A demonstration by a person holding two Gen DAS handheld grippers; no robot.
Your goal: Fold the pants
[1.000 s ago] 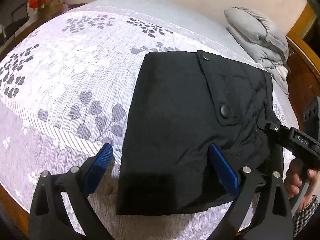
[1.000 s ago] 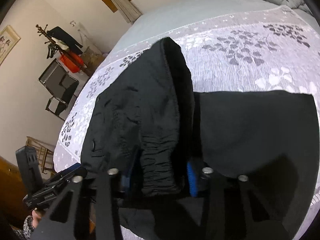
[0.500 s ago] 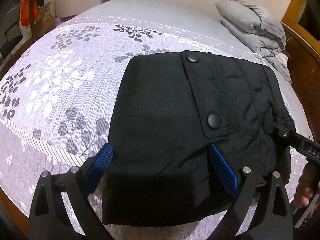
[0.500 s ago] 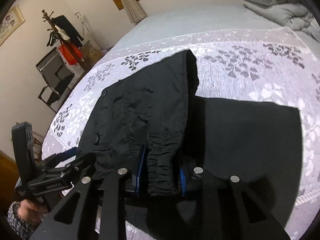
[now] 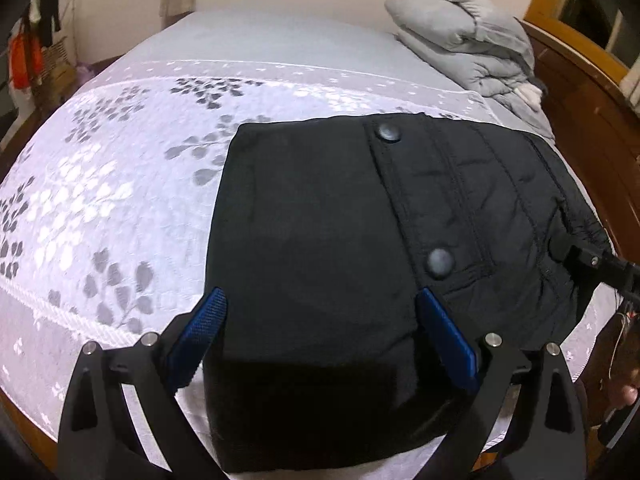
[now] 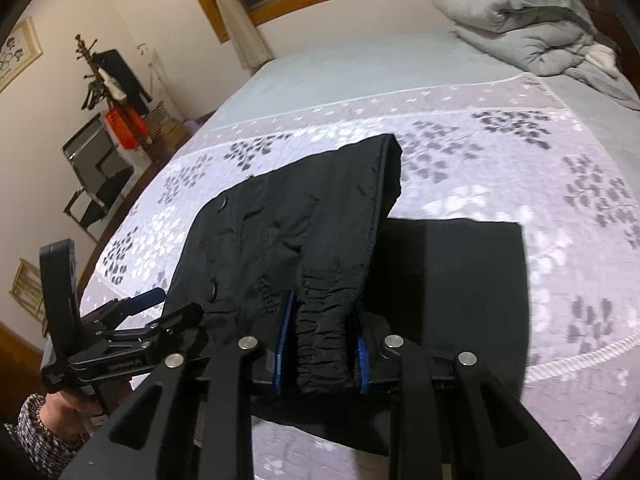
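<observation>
The black pants (image 5: 320, 248) lie folded on the bed, with a flap and two snap buttons on the top layer. My left gripper (image 5: 320, 324) is open, its blue pads straddling the near fold without gripping it; it also shows in the right wrist view (image 6: 160, 308). My right gripper (image 6: 320, 340) is shut on the gathered elastic waistband (image 6: 324, 320) and lifts that upper layer above the flat lower layer (image 6: 452, 272). The right gripper's tip shows in the left wrist view (image 5: 576, 256) at the pants' right edge.
The bed has a white floral cover (image 5: 100, 208). A folded grey duvet (image 5: 468, 48) lies at the head end. A wooden bed frame (image 5: 592, 120) runs along the right. A coat rack (image 6: 108, 80) and a chair (image 6: 96, 172) stand beside the bed.
My right gripper has drawn the held waistband layer toward itself and lower, flattening the fold. The left gripper has stayed open and shifted forward over the pants.
</observation>
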